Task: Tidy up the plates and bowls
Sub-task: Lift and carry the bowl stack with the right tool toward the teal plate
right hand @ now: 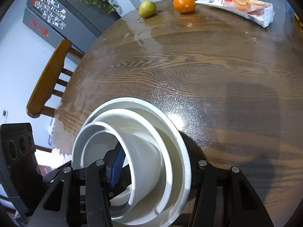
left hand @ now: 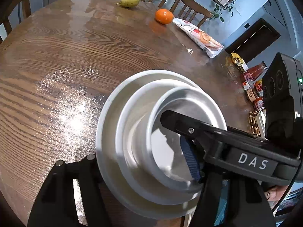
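White crockery fills the lower centre of the left wrist view: a wide plate [left hand: 106, 132] is seen with a shallow bowl [left hand: 125, 128] nested in it and a smaller deep bowl [left hand: 191, 102] nested in that, the stack standing on the brown wooden table [left hand: 75, 60]. The left gripper [left hand: 136, 172] is held wide apart around the stack, one finger outside the plate's left rim at lower left and the other at lower right. The right gripper [left hand: 181, 130] is seen entering from the right edge, its finger laid inside the small bowl. At the top of the frame a pear [left hand: 130, 0] and an orange [left hand: 164, 16] are seen, with a snack packet [left hand: 200, 36] just right of the orange.

In the right wrist view the same stack occupies the lower centre: plate [right hand: 181, 151], shallow bowl [right hand: 164, 147], deep bowl [right hand: 144, 162]. The right gripper [right hand: 151, 165] is spread wide, one finger inside the bowls at lower left and the other outside the plate's rim at lower right; contact with the crockery cannot be judged with certainty. A blue-padded finger of the left gripper [right hand: 117, 166] appears to lie within the deep bowl. Pear [right hand: 147, 8], orange [right hand: 184, 4] and packet [right hand: 244, 7] are lined along the top.
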### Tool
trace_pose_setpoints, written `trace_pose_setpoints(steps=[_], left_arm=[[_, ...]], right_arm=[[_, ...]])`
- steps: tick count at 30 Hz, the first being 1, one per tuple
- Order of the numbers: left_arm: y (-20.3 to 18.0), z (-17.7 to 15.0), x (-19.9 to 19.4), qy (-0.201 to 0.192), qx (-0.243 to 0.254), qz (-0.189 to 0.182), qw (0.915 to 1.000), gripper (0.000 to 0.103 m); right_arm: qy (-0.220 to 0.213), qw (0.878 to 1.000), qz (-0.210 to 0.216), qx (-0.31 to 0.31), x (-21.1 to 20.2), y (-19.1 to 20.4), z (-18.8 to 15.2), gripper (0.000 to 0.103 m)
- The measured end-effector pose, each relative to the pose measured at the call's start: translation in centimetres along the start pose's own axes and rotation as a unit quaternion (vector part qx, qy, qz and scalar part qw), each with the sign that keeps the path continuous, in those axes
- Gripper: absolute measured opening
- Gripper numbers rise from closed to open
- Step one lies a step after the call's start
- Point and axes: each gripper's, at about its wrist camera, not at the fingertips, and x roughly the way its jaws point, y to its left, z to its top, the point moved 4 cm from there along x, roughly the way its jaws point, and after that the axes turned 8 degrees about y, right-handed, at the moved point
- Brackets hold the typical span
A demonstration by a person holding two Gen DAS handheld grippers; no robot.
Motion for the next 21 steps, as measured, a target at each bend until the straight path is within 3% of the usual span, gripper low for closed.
trace_pose_setpoints(steps=[7, 10, 13, 21], left_arm=[[0.2, -0.4, -0.3, 0.007, -0.017, -0.013, 0.9997, 0.062], [-0.5, -0.8, -1.2, -0.009, -0.014, -0.013, 0.9998, 0.062], [-1.3, -1.4, -2.1, -0.030, -0.007, -0.010, 0.9995, 0.062], [-2.9, -2.7, -4.0, -0.044, -0.005, -0.027, 0.9986, 0.062]], right_arm=[[0.002, 1.000, 0.022, 0.016, -0.1, -0.4, -0.3, 0.052], [0.001, 0.999, 0.034, 0.022, -0.5, -0.5, -0.5, 0.052], [-0.014, 0.999, 0.027, 0.011, -1.2, -0.1, -0.9, 0.052], [-0.054, 0.998, 0.034, -0.001, -4.0, 0.4, -1.8, 0.052]])
